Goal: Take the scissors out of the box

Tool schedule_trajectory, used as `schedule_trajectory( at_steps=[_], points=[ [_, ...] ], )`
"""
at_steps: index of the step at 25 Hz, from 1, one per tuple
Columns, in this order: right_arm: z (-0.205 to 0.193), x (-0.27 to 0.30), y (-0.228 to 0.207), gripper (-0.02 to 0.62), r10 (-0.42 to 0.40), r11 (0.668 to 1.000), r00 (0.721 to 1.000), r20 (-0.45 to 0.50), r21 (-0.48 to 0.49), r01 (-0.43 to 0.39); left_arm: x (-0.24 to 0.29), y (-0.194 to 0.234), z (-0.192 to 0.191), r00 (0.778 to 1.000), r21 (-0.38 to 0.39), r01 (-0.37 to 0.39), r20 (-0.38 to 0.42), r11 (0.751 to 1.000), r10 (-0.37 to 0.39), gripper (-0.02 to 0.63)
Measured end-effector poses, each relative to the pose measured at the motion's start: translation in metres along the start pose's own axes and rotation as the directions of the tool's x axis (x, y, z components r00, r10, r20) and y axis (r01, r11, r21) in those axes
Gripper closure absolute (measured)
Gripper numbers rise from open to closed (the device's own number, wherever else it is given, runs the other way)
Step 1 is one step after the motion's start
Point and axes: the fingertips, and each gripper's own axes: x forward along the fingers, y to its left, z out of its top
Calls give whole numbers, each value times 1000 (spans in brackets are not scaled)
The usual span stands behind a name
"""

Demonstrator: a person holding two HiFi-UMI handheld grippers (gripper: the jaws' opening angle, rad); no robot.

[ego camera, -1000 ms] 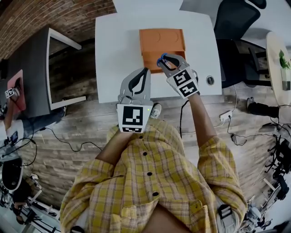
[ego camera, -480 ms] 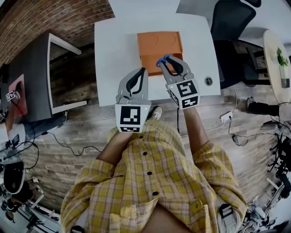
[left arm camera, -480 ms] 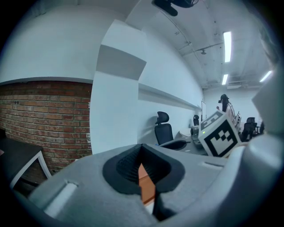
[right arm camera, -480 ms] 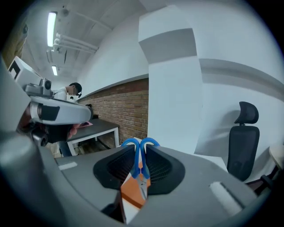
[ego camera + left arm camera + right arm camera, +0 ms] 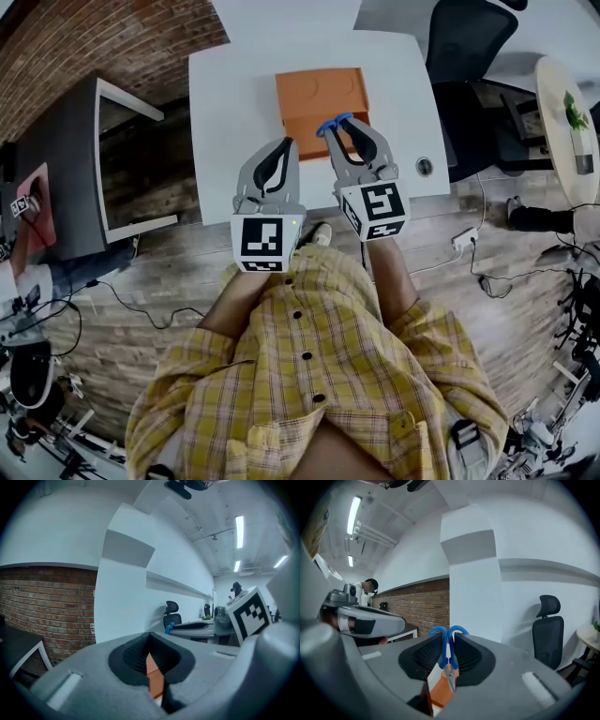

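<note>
1. While it hangs over the orange rectangular box on the white bench, the right gripper pinches the blue-handled steel scissors.
2. The left gripper is pressed together, empty.

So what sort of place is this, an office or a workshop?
Probably an office or lab room: there is a white desk, a black swivel office chair beside it, and a brick wall along one side.

The person wears a yellow plaid shirt with dark buttons and sleeves ending near the elbows. The left gripper and right gripper are grey. Their fingers are lined with black ribbed pads. At six o'clock on each sits a white cube with black square markers.
</note>
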Motion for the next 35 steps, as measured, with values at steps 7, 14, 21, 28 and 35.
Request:
schedule_trajectory(
  at_steps=[7,14,21,28,35],
  points=[
    [21,-10,6,506,-24,999,998,59,26,22,4,3,7,1000,-3,-1,21,1000,1,604],
    [29,-17,6,506,-59,998,994,87,35,56,4,4,17,999,-6,2,49,1000,-2,604],
    [45,-23,9,508,-87,996,989,122,30,84,3,6,31,997,-2,5,81,1000,-5,604],
    [55,-28,9,508,-101,995,984,144,25,98,1,2,34,996,5,16,91,1000,-17,604],
    [58,-30,10,508,-113,993,982,154,33,109,0,6,36,995,16,6,100,1000,-8,604]
  ],
)
